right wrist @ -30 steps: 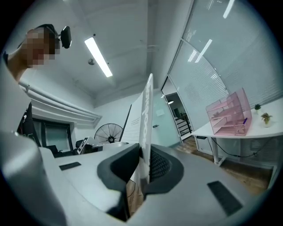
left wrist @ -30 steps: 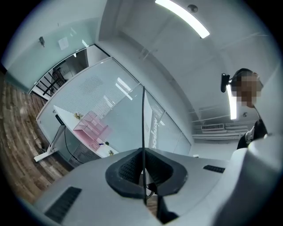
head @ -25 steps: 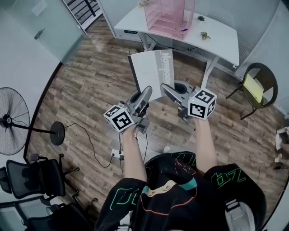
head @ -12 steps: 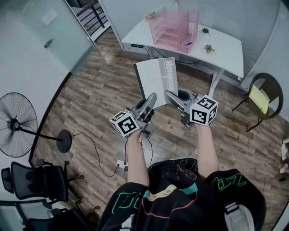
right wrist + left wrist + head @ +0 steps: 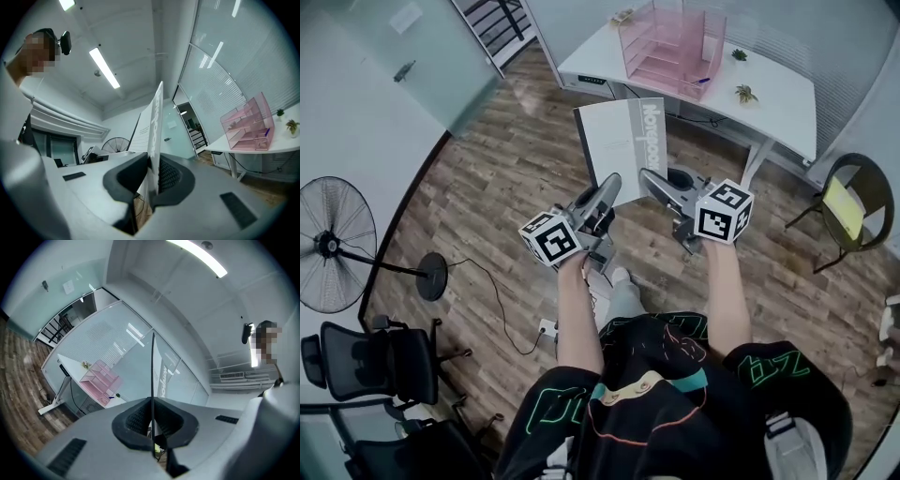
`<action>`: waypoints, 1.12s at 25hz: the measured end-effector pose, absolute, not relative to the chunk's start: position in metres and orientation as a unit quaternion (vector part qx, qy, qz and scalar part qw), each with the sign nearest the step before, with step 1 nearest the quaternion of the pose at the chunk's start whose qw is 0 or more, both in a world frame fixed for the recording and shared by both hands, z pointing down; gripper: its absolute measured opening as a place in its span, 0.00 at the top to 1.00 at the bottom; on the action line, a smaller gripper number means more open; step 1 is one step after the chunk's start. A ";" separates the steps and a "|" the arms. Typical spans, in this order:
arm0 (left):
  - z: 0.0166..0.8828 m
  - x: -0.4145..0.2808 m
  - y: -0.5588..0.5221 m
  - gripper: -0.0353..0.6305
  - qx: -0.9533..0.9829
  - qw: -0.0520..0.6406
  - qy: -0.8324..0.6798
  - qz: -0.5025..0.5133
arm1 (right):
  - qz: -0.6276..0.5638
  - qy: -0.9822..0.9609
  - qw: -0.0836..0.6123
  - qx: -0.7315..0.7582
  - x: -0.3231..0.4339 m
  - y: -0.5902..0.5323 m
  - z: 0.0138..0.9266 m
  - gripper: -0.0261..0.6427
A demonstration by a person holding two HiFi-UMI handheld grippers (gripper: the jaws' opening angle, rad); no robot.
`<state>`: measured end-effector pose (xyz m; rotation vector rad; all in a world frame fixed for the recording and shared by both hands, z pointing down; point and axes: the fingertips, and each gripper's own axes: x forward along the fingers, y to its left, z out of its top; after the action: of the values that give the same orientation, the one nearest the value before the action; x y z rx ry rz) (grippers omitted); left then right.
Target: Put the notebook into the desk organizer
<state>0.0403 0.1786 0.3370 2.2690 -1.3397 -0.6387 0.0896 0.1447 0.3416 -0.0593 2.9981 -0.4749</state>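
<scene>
The person stands on the wood floor [image 5: 487, 159], short of the white desk [image 5: 773, 94], carrying the notebook [image 5: 623, 141] out in front with both tools. The left gripper [image 5: 612, 184] is clamped tight on the notebook's near edge. In its own view the cover runs edge-on as a thin dark line straight between the closed pads. The right gripper [image 5: 648, 178] is clenched on the same edge just beside it, pinching the thicker spine side with the lettering. Neither grip has changed over the last second: both jaws stay pressed on the notebook, and it is still tilted up and away from the person.

What has changed is small. The notebook now sits a little higher in the head view than half a second ago, and the person's leg [image 5: 623, 292] in pale trousers shows between the forearms. The pink desk organizer [image 5: 673, 42] still stands on the desk, well apart from the notebook and beyond its far edge. The standing fan [image 5: 328, 246] stays at the left.
</scene>
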 end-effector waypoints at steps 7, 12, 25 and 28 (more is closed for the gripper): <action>0.350 0.001 0.145 0.94 0.813 0.222 -0.479 -0.247 | -0.151 0.988 0.037 -0.021 0.052 0.113 0.351 0.93; 0.371 -0.032 0.100 0.94 0.813 0.240 -0.464 -0.258 | -0.158 0.986 0.025 -0.040 0.019 0.069 0.371 0.93; 0.417 -0.172 -0.049 0.94 0.799 0.300 -0.450 -0.264 | -0.191 0.977 -0.012 -0.098 -0.118 -0.077 0.415 0.93; 0.421 -0.197 -0.082 0.94 0.801 0.308 -0.441 -0.262 | -0.190 0.975 -0.017 -0.112 -0.143 -0.109 0.417 0.93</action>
<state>-0.1968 -0.0822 0.4210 2.1182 -1.1673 -0.6928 -0.1433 -0.1090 0.4170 -0.3561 3.0971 -0.6034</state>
